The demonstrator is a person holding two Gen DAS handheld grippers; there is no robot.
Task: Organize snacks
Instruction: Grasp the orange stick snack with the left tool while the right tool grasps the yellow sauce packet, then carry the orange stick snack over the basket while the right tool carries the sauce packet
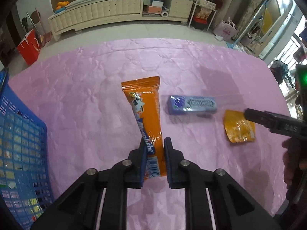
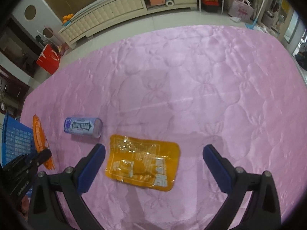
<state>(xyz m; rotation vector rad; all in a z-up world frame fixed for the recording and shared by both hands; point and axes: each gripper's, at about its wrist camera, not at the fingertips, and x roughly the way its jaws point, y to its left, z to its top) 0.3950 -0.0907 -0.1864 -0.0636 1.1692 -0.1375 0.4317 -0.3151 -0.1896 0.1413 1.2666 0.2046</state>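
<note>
I am clamping my left claw (image 1: 154, 159) on the orange snack bar (image 1: 146, 122) for the blue basket (image 1: 23, 153) at nine o'clock, while spreading my right claw (image 2: 153, 153) wide to straddle the yellow pouch (image 2: 143, 164).

Orange snack bar (image 1: 147, 115): long shiny wrapper, cartoon cow print, near end pinched in left claw (image 1: 155, 147), far end toward frame centre. Purple-blue gum pack (image 1: 192, 105): flat on pink quilt, just right of bar. Yellow crinkly pouch (image 2: 143, 164): flat, lower centre of right wrist view. Blue mesh basket (image 1: 21, 134): far left, wrappers inside.
</note>
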